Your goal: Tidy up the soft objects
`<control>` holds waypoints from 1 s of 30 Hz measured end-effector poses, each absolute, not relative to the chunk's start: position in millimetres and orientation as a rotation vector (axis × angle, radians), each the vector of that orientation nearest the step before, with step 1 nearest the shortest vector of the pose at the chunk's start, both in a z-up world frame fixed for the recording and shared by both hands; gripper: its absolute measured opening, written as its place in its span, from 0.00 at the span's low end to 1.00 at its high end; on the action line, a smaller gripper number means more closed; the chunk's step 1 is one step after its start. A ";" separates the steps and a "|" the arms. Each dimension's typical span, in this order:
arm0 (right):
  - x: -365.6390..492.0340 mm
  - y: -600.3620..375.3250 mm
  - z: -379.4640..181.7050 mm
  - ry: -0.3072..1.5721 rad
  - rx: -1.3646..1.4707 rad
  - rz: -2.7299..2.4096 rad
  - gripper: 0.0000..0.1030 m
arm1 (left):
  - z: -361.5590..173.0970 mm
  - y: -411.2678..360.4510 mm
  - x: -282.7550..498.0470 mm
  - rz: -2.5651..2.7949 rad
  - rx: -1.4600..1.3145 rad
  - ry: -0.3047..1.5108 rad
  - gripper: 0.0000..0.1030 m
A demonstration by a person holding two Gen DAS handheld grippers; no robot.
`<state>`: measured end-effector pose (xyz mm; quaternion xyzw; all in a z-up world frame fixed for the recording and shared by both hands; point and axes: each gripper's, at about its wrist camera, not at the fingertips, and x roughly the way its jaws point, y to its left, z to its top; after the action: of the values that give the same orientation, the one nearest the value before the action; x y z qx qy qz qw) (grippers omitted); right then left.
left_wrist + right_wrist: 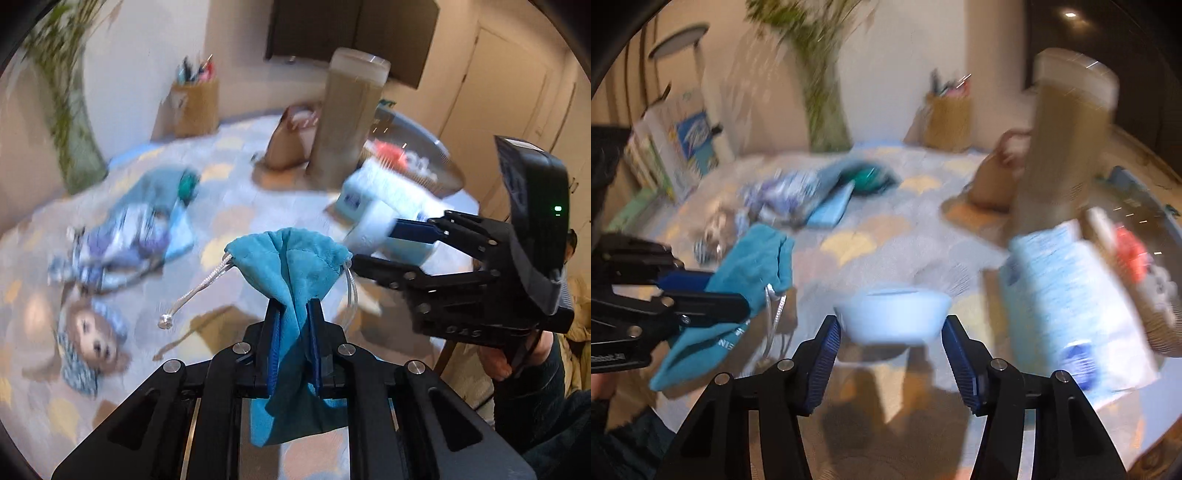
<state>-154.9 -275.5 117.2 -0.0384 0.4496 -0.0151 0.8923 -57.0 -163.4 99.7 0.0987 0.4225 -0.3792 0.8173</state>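
Note:
My left gripper point(293, 314) is shut on a teal drawstring pouch point(291, 258) and holds it above the table; it also shows in the right wrist view point(753, 266). My right gripper point(890, 328) holds a pale blue soft packet point(892, 314) between its wide-set pads; in the left wrist view the right gripper point(373, 243) is just right of the pouch, on that packet point(369, 225). A monkey plush point(92, 339) lies at the left. A heap of blue soft things point(147, 225) lies behind it.
A tall beige canister point(347, 118), a tan bag point(288, 144), a pen basket point(195, 107) and a plant vase point(70, 125) stand at the back. A tissue pack point(1067, 302) and a wicker basket point(1156, 295) are at the right. The patterned tablecloth point(236, 155) covers the table.

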 end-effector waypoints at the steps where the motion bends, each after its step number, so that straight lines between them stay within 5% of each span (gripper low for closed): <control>1: -157.3 -281.0 125.5 0.913 -0.069 -0.041 0.51 | 106.4 -171.9 -54.5 -0.818 0.216 0.887 0.11; 3: -162.3 -297.9 142.4 0.880 -0.019 -0.035 0.50 | 114.9 -186.4 -49.0 -0.840 0.211 0.874 0.11; 5: -165.1 -312.4 151.3 0.868 0.026 -0.033 0.29 | 120.2 -198.8 -44.9 -0.856 0.209 0.862 0.11; 11: -173.3 -339.3 136.9 0.949 0.084 0.034 0.30 | 113.5 -204.6 -35.1 -0.861 0.181 0.894 0.11; 12: -177.5 -334.6 132.4 0.966 0.069 0.097 0.34 | 111.0 -201.8 -33.7 -0.857 0.173 0.902 0.11; 15: -193.8 -309.5 111.4 1.029 -0.029 0.221 0.83 | 105.2 -193.3 -29.9 -0.837 0.156 0.926 0.11; 30: -161.2 -294.3 71.8 1.104 0.007 0.023 0.82 | 99.3 -180.9 -35.0 -0.836 0.165 0.930 0.11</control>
<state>-161.2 -294.3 71.8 0.0035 0.5245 0.0108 0.8514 -35.0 -180.9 99.3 0.0771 0.4347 -0.3909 0.8077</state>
